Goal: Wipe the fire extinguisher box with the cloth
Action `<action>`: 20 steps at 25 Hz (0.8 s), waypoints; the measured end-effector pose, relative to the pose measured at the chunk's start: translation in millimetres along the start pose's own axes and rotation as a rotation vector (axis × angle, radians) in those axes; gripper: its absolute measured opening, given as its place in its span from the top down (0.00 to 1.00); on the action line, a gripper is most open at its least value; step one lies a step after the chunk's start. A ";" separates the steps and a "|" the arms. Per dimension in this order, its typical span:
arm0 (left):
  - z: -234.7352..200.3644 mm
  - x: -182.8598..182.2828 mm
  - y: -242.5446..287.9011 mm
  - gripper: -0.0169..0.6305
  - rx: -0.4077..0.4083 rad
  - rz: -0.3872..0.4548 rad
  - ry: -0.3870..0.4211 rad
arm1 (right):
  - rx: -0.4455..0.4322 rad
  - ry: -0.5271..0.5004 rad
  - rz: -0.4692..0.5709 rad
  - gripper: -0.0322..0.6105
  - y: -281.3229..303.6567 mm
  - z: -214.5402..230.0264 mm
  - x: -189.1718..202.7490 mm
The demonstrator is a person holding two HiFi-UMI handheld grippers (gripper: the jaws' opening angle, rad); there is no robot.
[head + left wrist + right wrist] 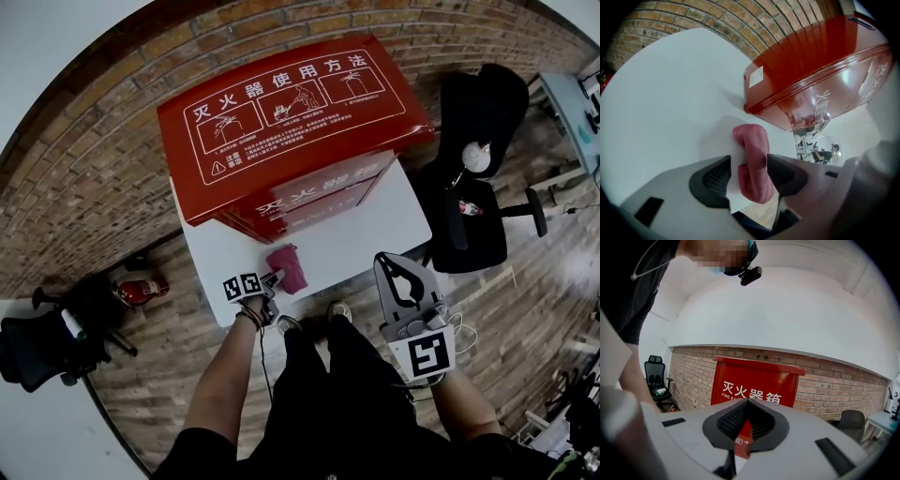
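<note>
Where the cloth (286, 266) lies by the table's (375, 225) near edge, the left gripper (274, 279) straddles it.
Its fingers (715, 180) apart; right gripper's (388, 267) pressed together.

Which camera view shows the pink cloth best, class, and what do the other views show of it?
The left gripper view: the pink cloth lies large and close between the open jaws of the left gripper. The head view shows it small on the white table, before the red box. The right gripper view misses it.
</note>
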State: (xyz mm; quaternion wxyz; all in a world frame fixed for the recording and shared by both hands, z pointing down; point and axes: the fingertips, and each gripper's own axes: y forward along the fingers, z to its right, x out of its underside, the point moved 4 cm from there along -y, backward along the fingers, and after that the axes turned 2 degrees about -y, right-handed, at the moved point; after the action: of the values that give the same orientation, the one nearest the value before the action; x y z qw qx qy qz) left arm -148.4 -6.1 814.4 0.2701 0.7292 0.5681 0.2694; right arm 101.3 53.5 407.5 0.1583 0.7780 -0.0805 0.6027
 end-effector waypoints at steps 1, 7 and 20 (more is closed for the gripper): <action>-2.2 0.8 -5.1 0.58 -0.004 0.011 0.000 | -0.001 -0.002 0.000 0.92 -0.2 -0.4 -0.2; 1.3 7.9 -41.4 0.58 0.013 0.065 0.022 | -0.013 0.004 0.005 0.92 1.1 -5.4 -1.2; 40.5 4.5 -150.7 0.93 -0.014 0.317 0.186 | -0.088 0.046 0.038 0.92 19.2 -43.8 -10.3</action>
State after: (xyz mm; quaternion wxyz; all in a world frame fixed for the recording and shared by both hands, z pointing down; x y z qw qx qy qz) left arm -222.0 26.2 680.7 0.1757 0.7798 0.4664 0.3787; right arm 52.5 49.9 410.2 0.1828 0.7544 -0.1181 0.6193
